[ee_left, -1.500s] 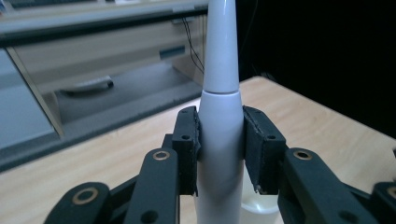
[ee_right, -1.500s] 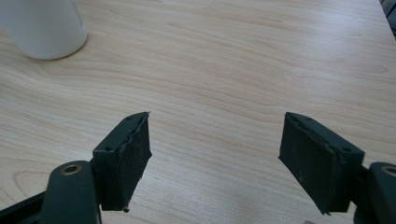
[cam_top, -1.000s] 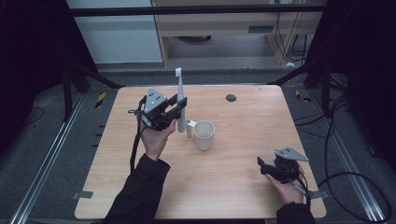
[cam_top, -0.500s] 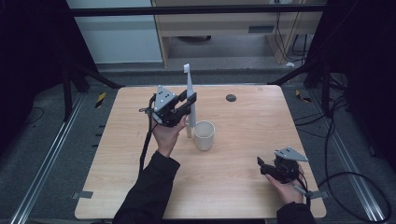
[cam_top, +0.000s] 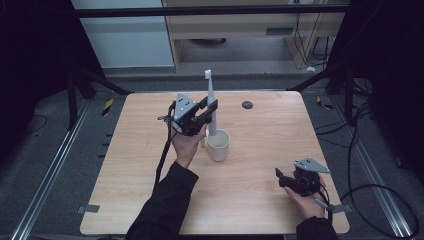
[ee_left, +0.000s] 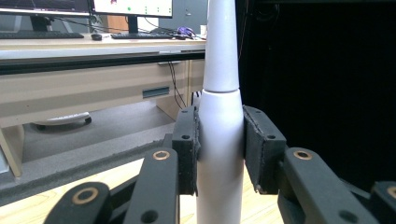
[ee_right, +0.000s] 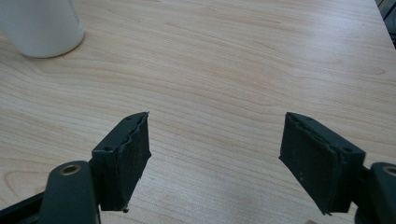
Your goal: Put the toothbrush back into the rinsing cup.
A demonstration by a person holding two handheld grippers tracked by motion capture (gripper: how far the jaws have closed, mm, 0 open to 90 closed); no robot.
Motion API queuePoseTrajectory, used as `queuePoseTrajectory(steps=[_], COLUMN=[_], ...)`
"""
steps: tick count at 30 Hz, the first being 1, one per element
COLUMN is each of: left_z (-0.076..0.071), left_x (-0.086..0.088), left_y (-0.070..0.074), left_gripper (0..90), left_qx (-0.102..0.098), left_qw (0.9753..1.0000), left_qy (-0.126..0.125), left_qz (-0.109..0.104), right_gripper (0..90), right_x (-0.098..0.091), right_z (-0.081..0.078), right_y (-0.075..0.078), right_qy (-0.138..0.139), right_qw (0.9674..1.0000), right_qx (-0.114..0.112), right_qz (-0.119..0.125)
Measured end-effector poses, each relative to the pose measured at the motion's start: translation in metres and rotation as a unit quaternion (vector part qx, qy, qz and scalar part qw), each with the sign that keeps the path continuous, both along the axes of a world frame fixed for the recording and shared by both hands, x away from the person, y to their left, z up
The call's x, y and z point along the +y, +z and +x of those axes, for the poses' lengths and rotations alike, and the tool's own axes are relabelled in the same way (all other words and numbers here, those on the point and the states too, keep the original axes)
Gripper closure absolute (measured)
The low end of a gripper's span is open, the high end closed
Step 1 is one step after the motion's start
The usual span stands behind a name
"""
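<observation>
Now, with the left gripper (cam_top: pixel 209 106) clamped on the upright toothbrush (cam_top: pixel 211 102) whose base seems, hard to judge from above, just over the white cup (cam_top: pixel 218 145), lower it straight and plumb inside the rim, while the right gripper (cam_top: pixel 281 178) waits wide on the table (cam_top: pixel 260 125).

Centre of table: we are seeing a white cylindrical cup (cam_top: pixel 218 145) standing on the pale wooden tabletop (cam_top: pixel 260 125), with a tall white electric toothbrush (cam_top: pixel 211 107) rising upright over its rim, blocking passage there.
Left gripper (cam_top: pixel 206 111): it is clamping that toothbrush just beside the cup, crowding the cup's left side.
Far edge: a small dark round disc (cam_top: pixel 247 104) is lying well apart from the cup.
Right gripper (cam_top: pixel 283 181): its jaws are standing wide apart over bare wood.
</observation>
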State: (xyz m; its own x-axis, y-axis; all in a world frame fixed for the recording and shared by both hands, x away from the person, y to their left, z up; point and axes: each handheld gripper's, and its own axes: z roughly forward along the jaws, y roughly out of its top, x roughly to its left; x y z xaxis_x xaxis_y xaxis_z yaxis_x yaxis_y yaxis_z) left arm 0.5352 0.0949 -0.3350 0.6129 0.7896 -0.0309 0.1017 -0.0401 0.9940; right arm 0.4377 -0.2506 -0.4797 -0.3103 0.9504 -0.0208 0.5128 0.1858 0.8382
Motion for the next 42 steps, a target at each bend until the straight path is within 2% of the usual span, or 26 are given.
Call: queuePoseTrajectory(steps=[5, 21, 30, 42], left_z=[-0.001, 0.006, 0.007, 0.005], left_x=[-0.002, -0.011, -0.009, -0.009], left_y=[-0.004, -0.029, -0.044, -0.062], left_gripper=[67.3, 67.3, 67.3, 67.3], left_qx=[-0.001, 0.015, 0.029, 0.039], left_qw=[1.0, 0.9996, 0.9993, 0.9989], left_qy=[0.0, -0.014, -0.014, -0.015], left_qz=[0.003, 0.016, 0.021, 0.022], right_gripper=[24.2, 24.2, 24.0, 24.0], right_x=[0.0, 0.001, 0.001, 0.001], right_z=[0.0, 0.0, 0.001, 0.001], right_y=[0.0, -0.001, -0.002, -0.003], right_qy=[-0.001, 0.005, 0.008, 0.009], right_qw=[1.0, 1.0, 1.0, 0.9999], right_qx=[0.0, 0.001, 0.006, 0.002], right_qz=[0.0, -0.001, -0.002, -0.008])
